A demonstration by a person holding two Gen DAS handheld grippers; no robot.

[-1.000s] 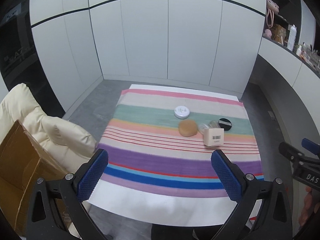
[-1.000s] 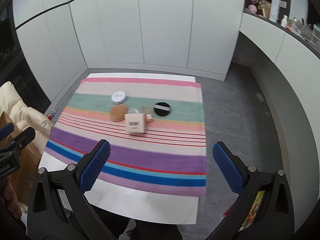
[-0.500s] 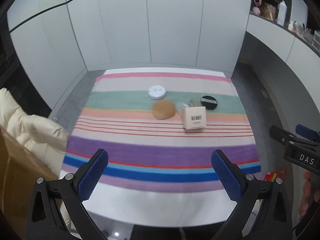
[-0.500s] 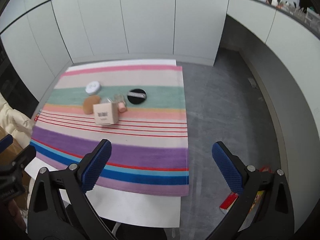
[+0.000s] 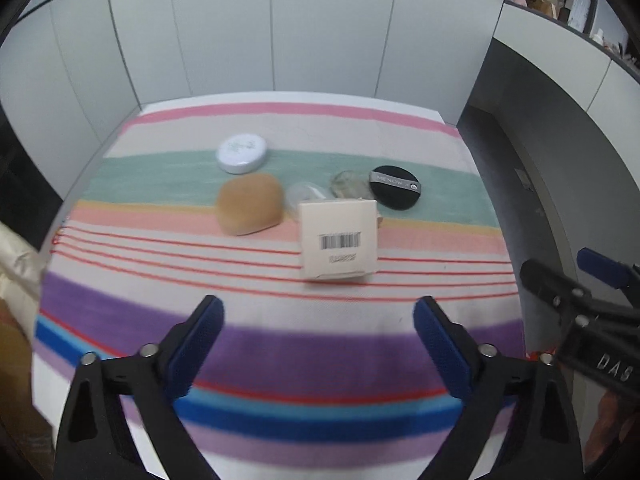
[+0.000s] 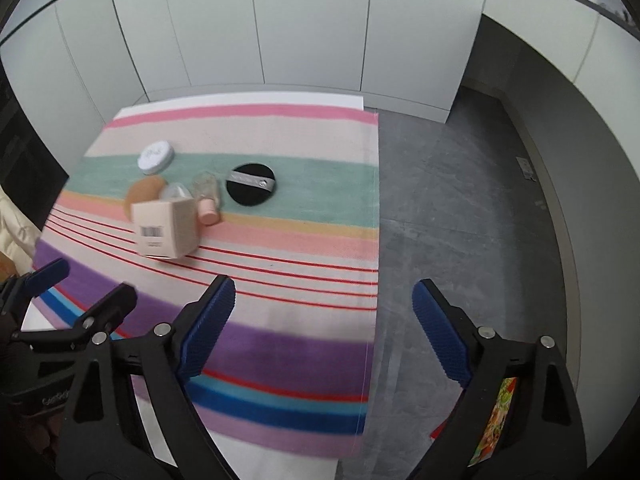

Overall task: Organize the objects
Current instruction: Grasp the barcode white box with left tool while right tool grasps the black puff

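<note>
A cream box with a barcode [image 5: 339, 239] stands on the striped cloth [image 5: 160, 184], with a tan sponge [image 5: 249, 209], a white round jar [image 5: 241, 153], a black puff [image 5: 395, 187] and a small clear bottle [image 5: 349, 185] behind it. My left gripper [image 5: 319, 344] is open and empty, short of the box. In the right wrist view the box [image 6: 166, 229], the pink-capped bottle [image 6: 207, 197], the puff [image 6: 251, 189], the jar [image 6: 156, 155] and the sponge [image 6: 144, 196] lie to the left. My right gripper [image 6: 324, 332] is open and empty over the cloth's right edge.
The cloth [image 6: 300, 152] covers a white table [image 6: 256, 456] that stands before white wall panels. Grey floor [image 6: 460, 220] lies to the right. A cream cushion [image 5: 16, 256] and a cardboard box sit at the left. Coloured packets [image 6: 496, 420] lie on the floor.
Both grippers have moved forward and lower toward the table. The objects look larger in both views. Both stay open. Nothing on the cloth has moved.
</note>
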